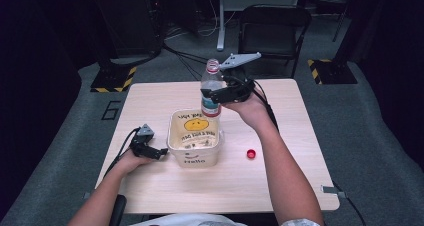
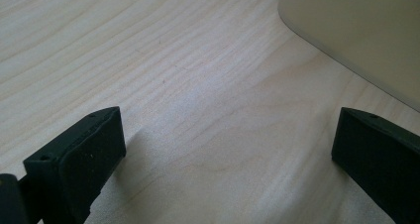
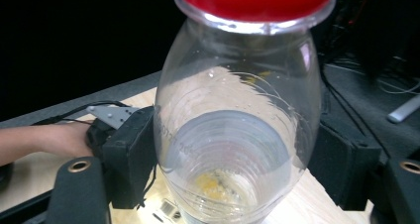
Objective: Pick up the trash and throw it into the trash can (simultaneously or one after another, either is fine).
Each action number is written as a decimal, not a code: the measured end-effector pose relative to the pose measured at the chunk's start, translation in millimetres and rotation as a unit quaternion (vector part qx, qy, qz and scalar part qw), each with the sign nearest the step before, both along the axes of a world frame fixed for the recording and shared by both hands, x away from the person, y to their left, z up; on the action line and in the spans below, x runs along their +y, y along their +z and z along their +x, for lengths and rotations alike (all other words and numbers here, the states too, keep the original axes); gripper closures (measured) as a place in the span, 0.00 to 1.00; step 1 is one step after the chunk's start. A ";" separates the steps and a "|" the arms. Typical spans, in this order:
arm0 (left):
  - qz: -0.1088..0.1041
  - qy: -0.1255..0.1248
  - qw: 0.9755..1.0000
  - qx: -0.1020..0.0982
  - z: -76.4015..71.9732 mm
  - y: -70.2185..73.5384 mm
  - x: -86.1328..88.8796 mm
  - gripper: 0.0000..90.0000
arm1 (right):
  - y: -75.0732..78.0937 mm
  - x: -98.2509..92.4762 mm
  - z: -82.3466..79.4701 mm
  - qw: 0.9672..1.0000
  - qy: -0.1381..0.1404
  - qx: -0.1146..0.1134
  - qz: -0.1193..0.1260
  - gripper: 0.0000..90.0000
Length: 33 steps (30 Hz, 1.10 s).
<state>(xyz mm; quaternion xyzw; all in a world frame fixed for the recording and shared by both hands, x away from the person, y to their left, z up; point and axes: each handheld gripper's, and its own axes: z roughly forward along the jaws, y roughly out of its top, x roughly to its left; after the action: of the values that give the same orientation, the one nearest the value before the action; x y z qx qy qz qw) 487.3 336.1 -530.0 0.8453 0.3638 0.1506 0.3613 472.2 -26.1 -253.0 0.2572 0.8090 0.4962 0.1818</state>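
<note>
So over by the left edge of the tabletop (image 1: 150,186), the left hand-held gripper (image 1: 159,152) just sits on the wood with its jaws wide apart and nothing between them, tips right beside the tub's left wall. That cream plastic tub (image 1: 194,136) with the yellow smiley and "Hello" on the front sits around the middle of the tabletop. Above its far right corner, the right hand-held gripper (image 1: 212,95) is clamped on a clear plastic water bottle (image 1: 211,93), held upright in the air, cap off, a little water in the bottom. The red cap (image 1: 251,153) lies on the tabletop right of the tub.
</note>
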 end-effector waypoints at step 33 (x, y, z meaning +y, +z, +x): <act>-0.001 0.000 1.000 0.000 0.2 -0.1 -0.2 0.00 | -52.9 41.5 3.1 0.998 0.030 0.038 -0.028 0.28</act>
<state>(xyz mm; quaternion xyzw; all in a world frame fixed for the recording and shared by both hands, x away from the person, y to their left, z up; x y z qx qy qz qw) 487.6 335.9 -530.1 0.8450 0.3637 0.1497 0.3623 475.3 15.4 -305.9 0.2467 0.8360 0.4687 0.1433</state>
